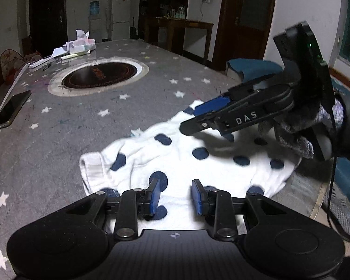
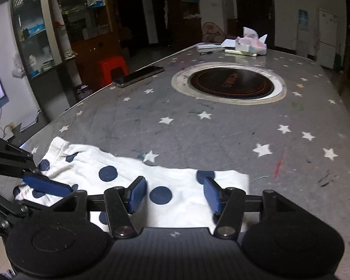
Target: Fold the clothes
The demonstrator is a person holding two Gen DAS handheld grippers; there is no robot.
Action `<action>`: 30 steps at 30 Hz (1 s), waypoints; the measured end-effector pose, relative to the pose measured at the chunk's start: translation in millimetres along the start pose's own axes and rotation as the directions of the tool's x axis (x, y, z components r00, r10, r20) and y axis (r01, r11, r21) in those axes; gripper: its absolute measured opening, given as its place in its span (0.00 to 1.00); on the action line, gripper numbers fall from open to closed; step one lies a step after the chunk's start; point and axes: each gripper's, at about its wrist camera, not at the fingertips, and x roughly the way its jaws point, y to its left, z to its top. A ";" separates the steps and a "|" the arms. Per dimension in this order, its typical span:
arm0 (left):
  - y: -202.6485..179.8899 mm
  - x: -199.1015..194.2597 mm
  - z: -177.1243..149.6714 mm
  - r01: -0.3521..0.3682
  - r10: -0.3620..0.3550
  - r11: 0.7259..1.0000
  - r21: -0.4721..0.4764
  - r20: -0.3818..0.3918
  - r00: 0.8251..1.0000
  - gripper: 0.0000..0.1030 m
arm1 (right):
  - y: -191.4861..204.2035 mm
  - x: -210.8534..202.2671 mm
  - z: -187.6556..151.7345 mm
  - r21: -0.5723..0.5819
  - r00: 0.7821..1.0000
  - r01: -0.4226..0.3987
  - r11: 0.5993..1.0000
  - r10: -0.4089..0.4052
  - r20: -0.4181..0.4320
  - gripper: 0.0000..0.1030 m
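Observation:
A white garment with dark blue dots [image 1: 179, 161] lies folded flat on the grey star-patterned table cover, near the front edge; it also shows in the right wrist view [image 2: 128, 179]. My left gripper [image 1: 175, 193] is open and empty, hovering just above the garment's near side. My right gripper [image 2: 173, 192] is open and empty above the garment's right part. In the left wrist view the right gripper [image 1: 193, 119] reaches in from the right over the garment's far edge. In the right wrist view the left gripper's fingers [image 2: 46, 184] show at the left over the cloth.
A round black cooktop [image 2: 231, 84] is set into the table's middle. A phone [image 2: 140, 75] lies at the left edge. A tissue box and papers [image 2: 247, 44] sit at the far end. A blue cushioned chair [image 1: 249, 68] stands beside the table.

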 end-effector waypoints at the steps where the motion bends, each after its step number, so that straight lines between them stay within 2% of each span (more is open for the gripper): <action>1: 1.0 -2.3 3.5 0.001 -0.001 1.000 -0.005 0.013 1.000 0.32 | -1.5 -1.3 0.4 0.000 1.000 0.008 1.000 -0.008 -0.001 0.53; 5: 9.4 -1.4 18.3 -0.020 0.022 0.999 -0.046 0.054 0.998 0.32 | -9.0 1.4 1.3 0.019 0.999 0.039 0.999 -0.039 -0.009 0.53; 8: 20.0 8.0 21.1 -0.035 0.039 0.995 -0.093 0.038 0.999 0.32 | -13.4 6.3 -1.4 0.048 0.999 0.041 0.998 -0.040 -0.022 0.52; 12: 34.2 21.5 13.4 -0.044 0.043 0.988 -0.145 -0.009 0.999 0.31 | -10.0 9.3 -4.2 0.024 0.998 0.052 0.998 -0.052 -0.029 0.51; 15: 38.3 16.5 11.8 -0.041 0.042 0.984 -0.171 0.005 0.999 0.31 | -6.8 3.9 -1.8 0.011 0.998 0.060 0.998 -0.059 -0.019 0.51; 21: 37.7 -0.2 9.6 -0.060 0.065 0.988 -0.140 0.031 0.997 0.31 | 15.4 -17.2 -2.6 -0.050 1.000 0.007 0.999 -0.007 0.001 0.51; 24: 38.3 1.0 4.5 -0.066 0.070 0.988 -0.138 0.020 0.997 0.31 | 30.5 -22.3 -9.5 -0.086 0.999 -0.041 0.995 0.040 -0.009 0.51; 28: 36.7 1.7 3.5 -0.079 0.082 0.988 -0.131 0.017 0.997 0.31 | 50.8 -17.8 -22.3 -0.159 0.997 -0.062 0.985 0.055 -0.045 0.51; 30: 33.8 -4.1 5.2 -0.083 0.087 0.989 -0.125 0.029 0.996 0.32 | 50.2 -22.1 -23.5 -0.149 0.997 -0.067 0.987 0.061 -0.045 0.51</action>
